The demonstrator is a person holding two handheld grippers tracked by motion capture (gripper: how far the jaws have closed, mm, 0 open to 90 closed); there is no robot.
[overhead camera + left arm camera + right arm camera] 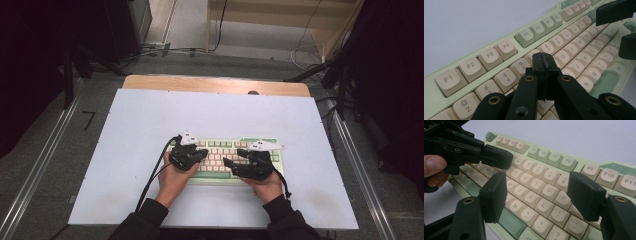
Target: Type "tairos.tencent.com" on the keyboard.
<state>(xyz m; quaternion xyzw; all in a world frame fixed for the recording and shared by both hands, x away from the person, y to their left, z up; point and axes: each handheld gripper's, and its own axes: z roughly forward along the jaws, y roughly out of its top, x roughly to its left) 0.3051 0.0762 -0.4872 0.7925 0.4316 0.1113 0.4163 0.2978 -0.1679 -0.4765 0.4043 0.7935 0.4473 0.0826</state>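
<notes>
A pale green keyboard with cream and green keys lies on the white mat, toward the person's side. My left gripper is shut, and its joined tips hover just above the number row near the 5 and 6 keys. Nothing is held between them. My right gripper stands open over the right half of the keyboard. Its two fingers straddle the J, K and L keys without gripping anything. In the right gripper view the left gripper reaches in from the upper left, held by a hand.
The white mat covers most of a wooden table. Metal rails run along both sides of the table. Cables trail from the grippers toward the front edge, and more cables lie on the floor behind the table.
</notes>
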